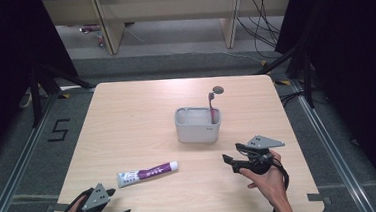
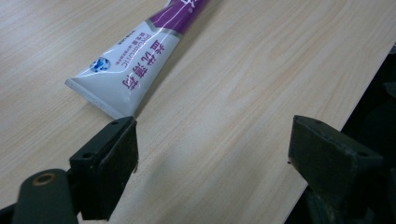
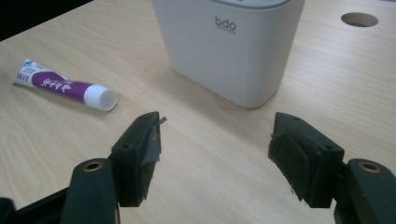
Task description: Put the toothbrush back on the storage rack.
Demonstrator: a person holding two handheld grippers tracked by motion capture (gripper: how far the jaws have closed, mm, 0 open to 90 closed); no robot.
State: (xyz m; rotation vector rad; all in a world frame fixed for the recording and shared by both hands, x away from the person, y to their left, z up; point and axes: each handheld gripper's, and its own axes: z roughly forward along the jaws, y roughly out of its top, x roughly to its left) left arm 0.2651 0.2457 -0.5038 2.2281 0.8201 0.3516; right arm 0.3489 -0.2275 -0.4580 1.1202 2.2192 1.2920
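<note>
Left gripper (image 1: 116,203): I hold it at the near left corner of the table (image 1: 127,120), jaws spread wide with nothing between them. In the left gripper view (image 2: 212,144) its two black jaws stand well apart over bare wood, one close beside the crimped flat end of the toothpaste tube (image 2: 135,70), though I cannot tell whether they touch; the other jaw sits at the table's edge.

Right gripper (image 1: 233,155): I hold it on the near right part of the table, jaws likewise wide and empty, pointed toward the holder. In the right gripper view (image 3: 215,140) both jaws hover over bare wood, well short of the holder's wall.

Toothpaste tube (image 1: 147,173): white and purple, lying flat on the table near the front, between my two grippers, nearer the left one. White cap (image 3: 100,97) points toward the right side; crimped end toward the left gripper.

Holder (image 1: 198,125): pale grey rounded box, upright around the middle of the table, lettered "bdo" on its near wall (image 3: 225,23).

Toothbrush (image 1: 212,104): pinkish handle, standing on end in the holder's right side, head above the rim.

Round hole (image 1: 218,89): in the tabletop just behind the holder.
</note>
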